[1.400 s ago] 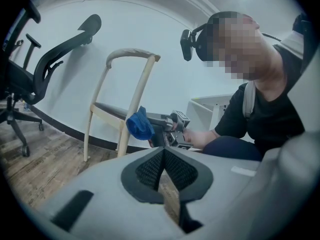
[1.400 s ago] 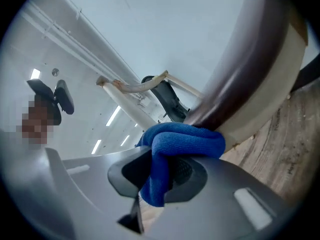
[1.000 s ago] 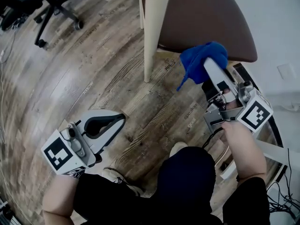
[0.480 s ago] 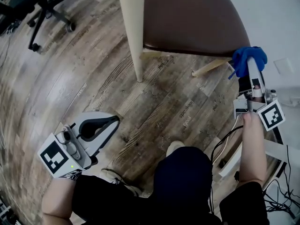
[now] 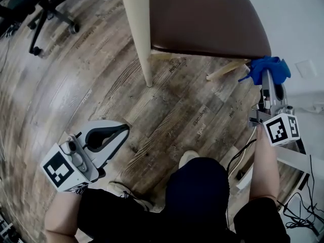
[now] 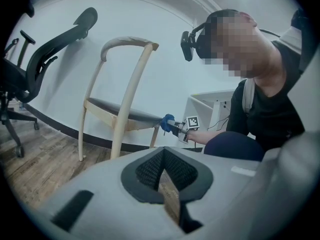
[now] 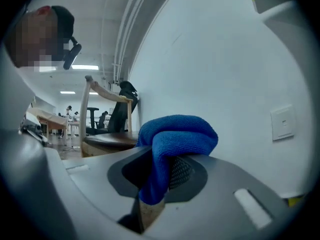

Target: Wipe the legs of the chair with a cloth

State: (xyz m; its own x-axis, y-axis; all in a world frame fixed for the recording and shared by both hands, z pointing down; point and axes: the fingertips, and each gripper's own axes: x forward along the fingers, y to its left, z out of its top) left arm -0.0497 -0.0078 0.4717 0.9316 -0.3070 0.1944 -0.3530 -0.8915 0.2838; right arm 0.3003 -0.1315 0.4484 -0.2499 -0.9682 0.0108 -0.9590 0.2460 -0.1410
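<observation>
Nubby blue microfibre cloth (image 5: 268,67), smooth pale wooden chair leg (image 5: 137,29), matt brown seat (image 5: 202,14), grainy wood-look floor (image 5: 167,115).

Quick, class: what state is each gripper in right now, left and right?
Left gripper: shut, holding nothing.
Right gripper: shut on the blue microfibre cloth.

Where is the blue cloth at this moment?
In the head view the blue cloth sits at the upper right, clamped in the right claw, at the right corner of the brown chair seat, beside the slanted wooden leg.
</observation>
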